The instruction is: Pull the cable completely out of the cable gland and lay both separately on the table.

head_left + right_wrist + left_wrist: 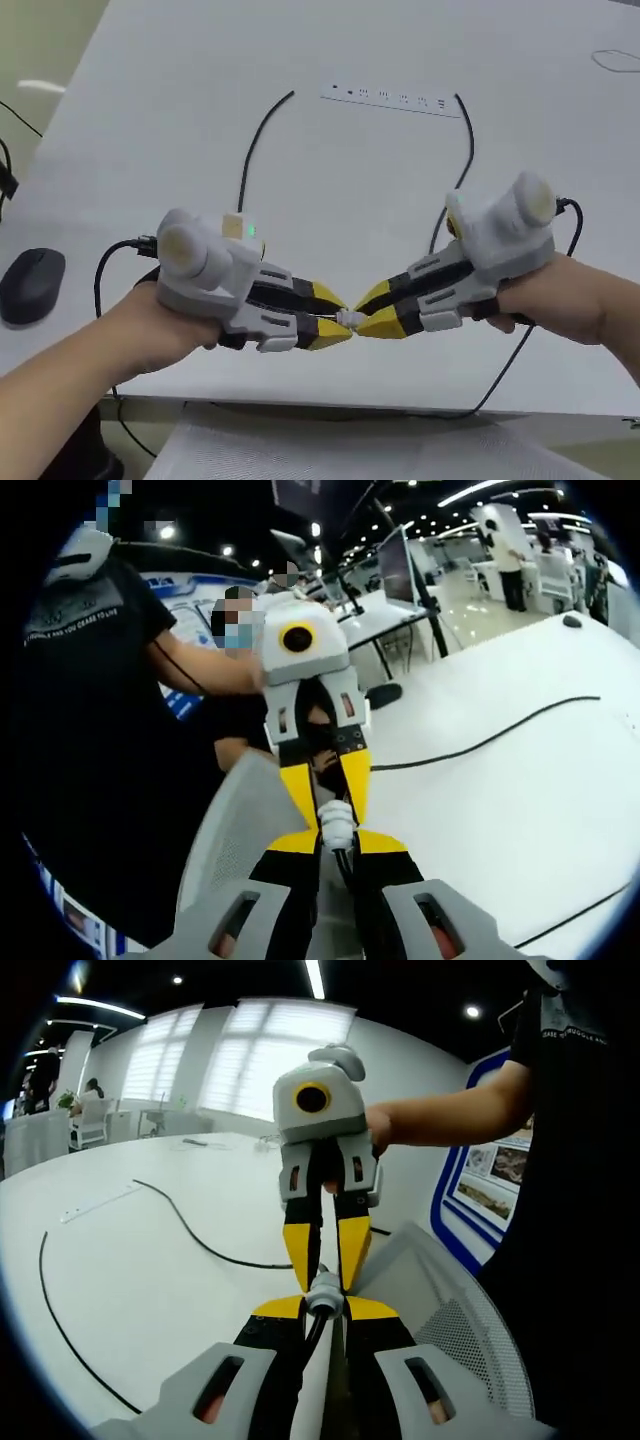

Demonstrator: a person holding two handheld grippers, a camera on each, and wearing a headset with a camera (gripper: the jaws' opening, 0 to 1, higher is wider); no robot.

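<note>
A small pale cable gland [349, 320] hangs just above the table's near edge, between the tips of both grippers. My left gripper [340, 328] comes in from the left, shut on the thin black cable [316, 1338] that runs back between its jaws from the gland [323, 1304]. My right gripper [364, 321] comes from the right and is shut on the ribbed gland [336, 823], with a black stub [346, 863] behind it. The two grippers meet tip to tip: the right gripper [322, 1272] faces the left gripper view, and the left gripper [333, 796] faces the right gripper view.
The white table [350, 200] carries a white power strip [390, 98] at the back, two long black leads [252, 150] [462, 165] and a dark mouse [32, 285] at the left edge. A grey mesh chair [440, 1310] stands below the near edge.
</note>
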